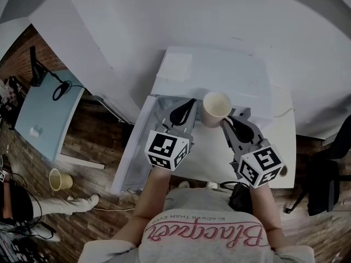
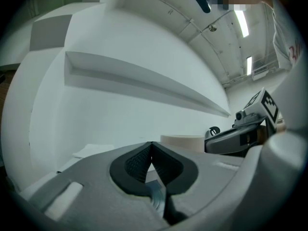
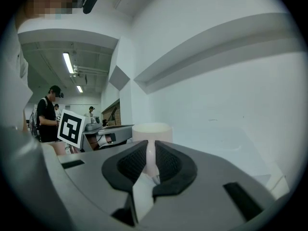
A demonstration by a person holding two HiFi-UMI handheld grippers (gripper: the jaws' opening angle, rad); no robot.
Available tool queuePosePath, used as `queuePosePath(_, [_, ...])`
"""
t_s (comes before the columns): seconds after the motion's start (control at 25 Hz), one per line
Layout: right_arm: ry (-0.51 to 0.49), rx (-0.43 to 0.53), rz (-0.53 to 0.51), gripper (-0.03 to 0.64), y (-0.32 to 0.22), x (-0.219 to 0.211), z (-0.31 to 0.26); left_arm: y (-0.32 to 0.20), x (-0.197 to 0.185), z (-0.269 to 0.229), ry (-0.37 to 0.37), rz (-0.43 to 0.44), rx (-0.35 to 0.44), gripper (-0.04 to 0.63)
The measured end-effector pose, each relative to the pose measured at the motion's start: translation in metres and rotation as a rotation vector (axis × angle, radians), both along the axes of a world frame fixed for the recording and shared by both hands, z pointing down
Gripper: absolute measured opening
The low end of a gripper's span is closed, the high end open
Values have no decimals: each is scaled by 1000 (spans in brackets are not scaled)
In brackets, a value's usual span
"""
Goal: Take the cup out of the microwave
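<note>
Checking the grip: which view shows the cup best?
Head view: the cup shows from above, its rim pinched by the right gripper. The right gripper view shows its top and a strip between the fingers; the left gripper view, just its top edge.

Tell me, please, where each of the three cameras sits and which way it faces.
Head view: on the person's head, looking steeply down at the white microwave; shows the left gripper, right gripper, forearms, shirt.
Left gripper view: on the left gripper, looking along its closed jaws toward a white wall; the right gripper shows at right.
Right gripper view: on the right gripper, looking along jaws clamped on the cup; the left gripper shows at left.
Shared: all three show the cup.
</note>
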State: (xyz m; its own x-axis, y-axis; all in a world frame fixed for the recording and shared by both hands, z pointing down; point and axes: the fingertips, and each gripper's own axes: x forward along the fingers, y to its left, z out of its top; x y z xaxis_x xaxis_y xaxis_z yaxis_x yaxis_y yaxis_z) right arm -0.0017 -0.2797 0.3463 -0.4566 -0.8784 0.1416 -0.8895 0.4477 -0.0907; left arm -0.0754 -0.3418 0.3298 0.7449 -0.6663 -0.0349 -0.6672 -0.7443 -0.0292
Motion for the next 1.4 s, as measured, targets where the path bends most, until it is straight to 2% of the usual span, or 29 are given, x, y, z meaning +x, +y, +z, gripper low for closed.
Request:
queuePosePath(0.44, [52,84,14,54,-13,9,-33,-3,3,-23,45,5,48,3])
queuePosePath(1.4, [22,127,159,54,-55,32,-68,-14,15,-63,69,16,126,3])
